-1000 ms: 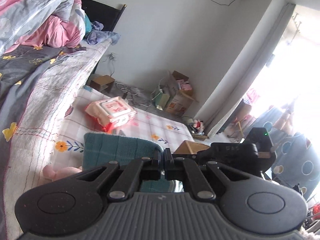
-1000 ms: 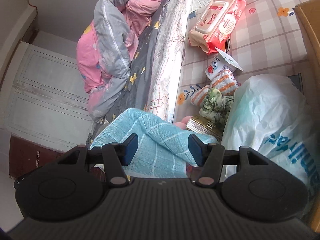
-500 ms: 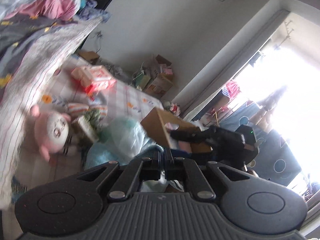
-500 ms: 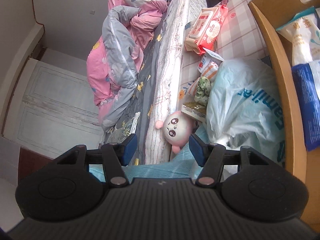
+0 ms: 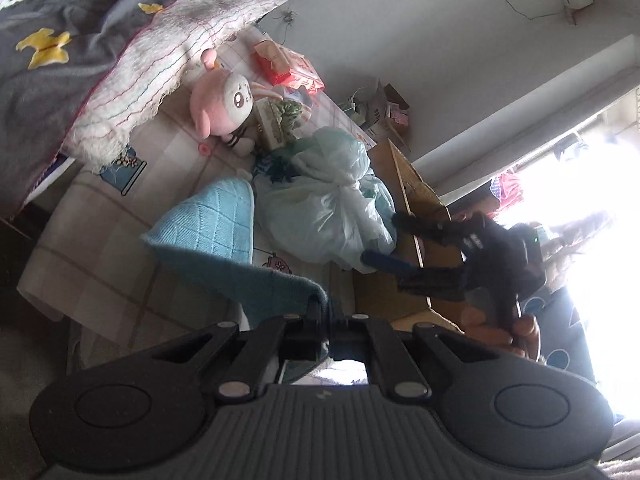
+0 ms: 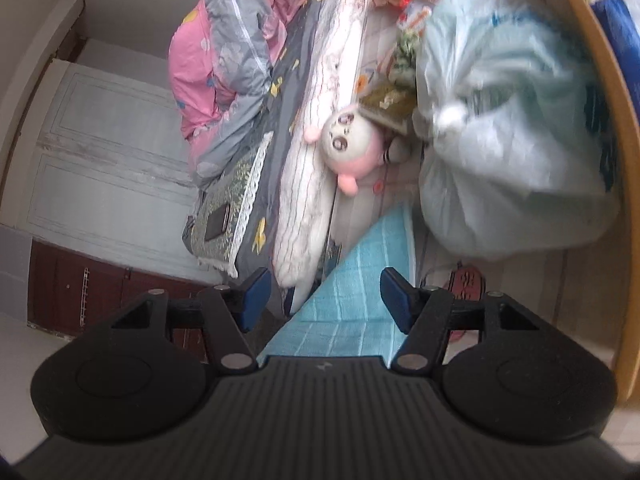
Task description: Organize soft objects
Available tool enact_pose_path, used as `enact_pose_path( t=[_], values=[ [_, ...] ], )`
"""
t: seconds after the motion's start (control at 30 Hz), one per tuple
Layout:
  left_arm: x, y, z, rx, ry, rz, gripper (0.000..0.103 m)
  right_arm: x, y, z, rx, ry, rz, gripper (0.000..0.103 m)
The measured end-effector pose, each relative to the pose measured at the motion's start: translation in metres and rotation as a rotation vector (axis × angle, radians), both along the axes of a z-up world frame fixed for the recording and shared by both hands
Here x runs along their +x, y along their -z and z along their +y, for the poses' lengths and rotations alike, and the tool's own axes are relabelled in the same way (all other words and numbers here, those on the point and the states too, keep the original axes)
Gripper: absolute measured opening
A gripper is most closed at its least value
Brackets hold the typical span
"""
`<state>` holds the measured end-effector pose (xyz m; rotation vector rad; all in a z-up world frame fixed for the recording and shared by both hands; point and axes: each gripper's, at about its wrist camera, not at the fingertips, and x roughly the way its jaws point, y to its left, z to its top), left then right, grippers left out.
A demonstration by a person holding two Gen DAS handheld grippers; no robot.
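left gripper clamps the blue towel; only its view shows the right gripper, jaws just widening, gripping nothing

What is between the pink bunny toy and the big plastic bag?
In the left wrist view, a small printed box with green leafy fabric sits between the pink bunny toy and the plastic bag.

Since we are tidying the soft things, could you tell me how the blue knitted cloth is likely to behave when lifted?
The blue knitted cloth is probably floppy: it sags from the shut left gripper to the floor. It looks light, and may trail or drag.
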<state>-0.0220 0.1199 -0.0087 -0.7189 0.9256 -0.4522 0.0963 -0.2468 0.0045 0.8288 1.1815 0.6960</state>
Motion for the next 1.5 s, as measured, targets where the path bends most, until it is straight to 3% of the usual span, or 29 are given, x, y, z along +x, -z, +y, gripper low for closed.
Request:
enact_pose_path(
  t=[0.1, 0.27, 0.4, 0.63, 0.83, 0.87, 1.0, 1.13, 1.3, 1.5],
  values=[
    [-0.002, 0.008, 0.007, -0.048, -0.031, 0.019, 0.004, -0.032, 0.029, 0.007, 0.036, -0.032, 0.088, 0.063],
    [0.014, 0.006, 0.019, -0.111, -0.084, 0.005, 0.004, -0.075, 0.061, 0.004, 0.099, -0.031, 0.145, 0.067],
    [0.025, -0.004, 0.018, -0.135, -0.092, -0.025, 0.004, -0.091, 0.092, -0.007, 0.305, 0.074, 0.276, 0.074],
    [0.032, -0.012, 0.011, -0.152, -0.085, -0.047, 0.004, -0.104, 0.134, 0.007, 0.57, 0.192, 0.43, 0.082],
    [0.029, -0.012, 0.011, -0.173, -0.087, -0.044, 0.004, -0.095, 0.146, 0.028, 0.618, 0.214, 0.466, 0.08],
    [0.028, -0.013, 0.013, -0.173, -0.09, -0.046, 0.004, -0.094, 0.147, 0.029, 0.607, 0.222, 0.461, 0.078],
    [0.027, -0.016, 0.017, -0.168, -0.099, -0.052, 0.004, -0.085, 0.138, 0.03, 0.556, 0.226, 0.402, 0.04],
    [0.038, -0.023, 0.023, -0.154, -0.103, -0.073, 0.004, -0.071, 0.121, 0.031, 0.469, 0.214, 0.314, 0.012],
    [0.06, -0.051, 0.03, -0.144, -0.106, -0.131, 0.004, -0.034, 0.073, 0.037, 0.428, 0.167, 0.149, 0.005],
    [0.032, -0.104, 0.023, -0.081, -0.039, -0.331, 0.004, -0.022, -0.015, 0.02, 0.409, 0.127, -0.164, 0.005]
  ],
)
